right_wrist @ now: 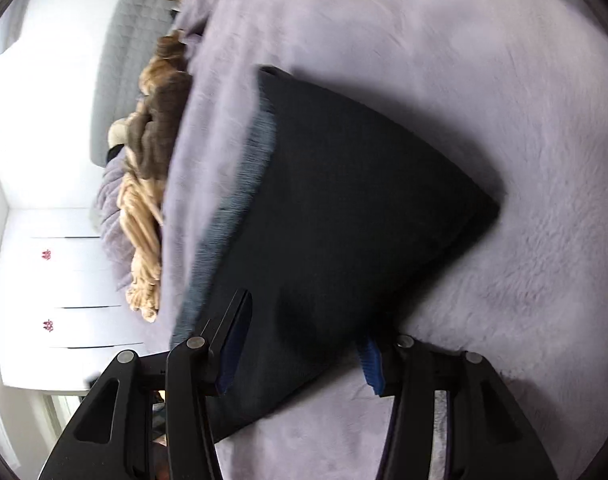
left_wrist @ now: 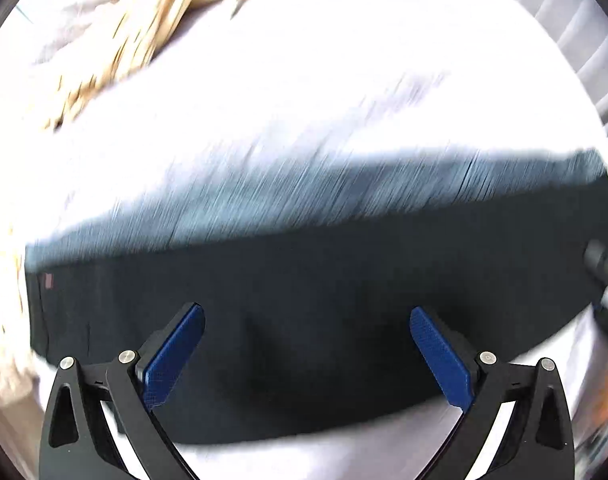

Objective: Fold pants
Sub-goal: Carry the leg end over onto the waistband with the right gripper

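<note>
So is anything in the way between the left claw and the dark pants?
Nothing visible is. The left claw is open with the dark pants right below and between its blue pads. Only the pale blanket lies around them, and the tan clothes sit far off at the back.

bed [right_wrist: 484, 60] | lilac fleece cover | on it: dark pants [right_wrist: 344, 200], tan blanket [right_wrist: 143, 220]

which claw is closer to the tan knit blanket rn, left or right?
Hard to call. The left claw hangs open over the dark pants; the tan blanket lies far off. The right claw straddles the pants' edge, blanket off to its left.
</note>
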Demonstrator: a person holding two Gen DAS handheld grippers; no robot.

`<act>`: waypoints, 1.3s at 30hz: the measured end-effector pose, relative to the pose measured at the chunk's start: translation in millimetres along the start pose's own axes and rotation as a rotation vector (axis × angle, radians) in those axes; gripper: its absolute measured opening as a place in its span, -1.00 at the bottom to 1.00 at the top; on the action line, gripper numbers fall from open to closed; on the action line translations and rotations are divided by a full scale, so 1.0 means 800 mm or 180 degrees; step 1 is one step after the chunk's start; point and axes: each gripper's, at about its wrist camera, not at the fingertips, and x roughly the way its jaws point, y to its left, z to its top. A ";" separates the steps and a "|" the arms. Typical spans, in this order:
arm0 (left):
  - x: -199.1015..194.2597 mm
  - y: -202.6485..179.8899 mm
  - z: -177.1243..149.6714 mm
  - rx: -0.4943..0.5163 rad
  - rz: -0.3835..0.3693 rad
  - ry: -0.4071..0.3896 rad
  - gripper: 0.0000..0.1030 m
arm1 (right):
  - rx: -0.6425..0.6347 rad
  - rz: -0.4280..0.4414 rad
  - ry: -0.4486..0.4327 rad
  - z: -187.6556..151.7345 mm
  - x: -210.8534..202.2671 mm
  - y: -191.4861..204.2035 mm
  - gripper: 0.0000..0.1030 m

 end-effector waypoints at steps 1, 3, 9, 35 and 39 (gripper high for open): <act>0.001 -0.009 0.014 -0.0010 -0.0003 -0.0080 1.00 | 0.0068 0.0057 -0.0040 0.000 0.003 -0.009 -0.01; 0.011 -0.028 0.039 -0.0075 0.0013 -0.0226 1.00 | 0.0098 0.0102 -0.0080 0.001 0.003 -0.011 -0.01; 0.083 -0.074 0.050 0.0162 0.0334 -0.0145 1.00 | 0.0130 0.0126 -0.0072 0.000 0.007 -0.014 -0.09; -0.008 0.343 -0.133 -0.0345 -0.0095 -0.0029 1.00 | -0.3292 -0.1889 0.0756 -0.346 0.268 0.353 -0.40; -0.004 0.377 -0.130 -0.0358 -0.0104 -0.0087 1.00 | -0.4051 -0.2675 0.0526 -0.401 0.294 0.383 -0.35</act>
